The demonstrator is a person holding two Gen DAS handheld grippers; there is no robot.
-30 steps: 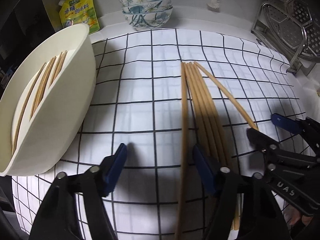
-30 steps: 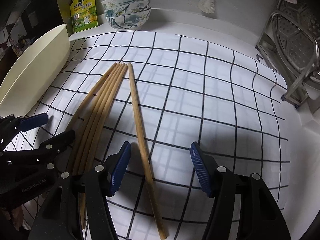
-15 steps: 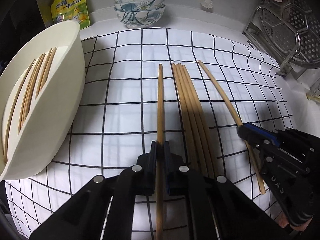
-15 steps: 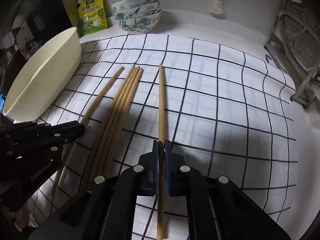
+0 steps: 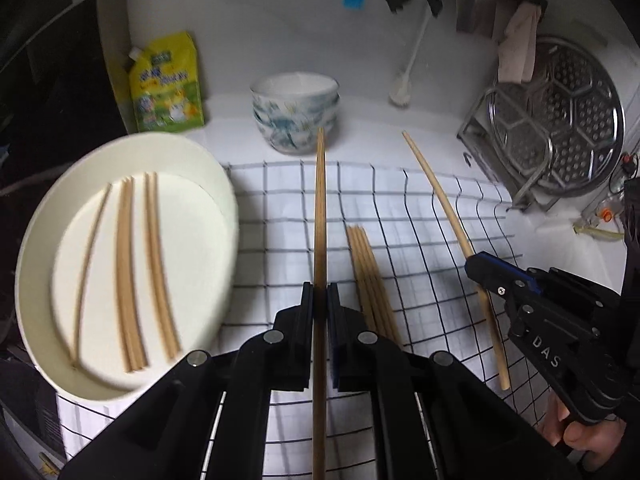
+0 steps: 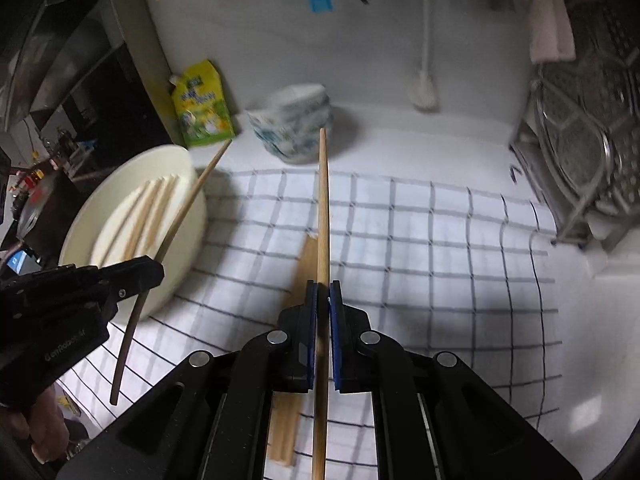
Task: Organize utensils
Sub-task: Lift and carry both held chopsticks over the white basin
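With both grippers clamped, I've 1 bamboo chopstick per side: left gripper (image 5: 320,304) grips one chopstick (image 5: 319,216), right gripper (image 6: 323,300) another (image 6: 322,208), both off the cloth. Cream oval plastic basin (image 5: 216,184) holds approx 6 chopsticks (image 5: 127,272). Checked black-on-white cloth (image 5: 420,208) has 4 more bundled (image 5: 370,276). 3 stacked floral bowls (image 5: 296,120) at back.

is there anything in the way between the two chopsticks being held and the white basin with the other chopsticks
Nothing visible blocks them. The left gripper holds one chopstick beside the white basin, with only checked cloth between. The right gripper holds another chopstick; its likely path crosses the loose chopsticks and the left gripper.
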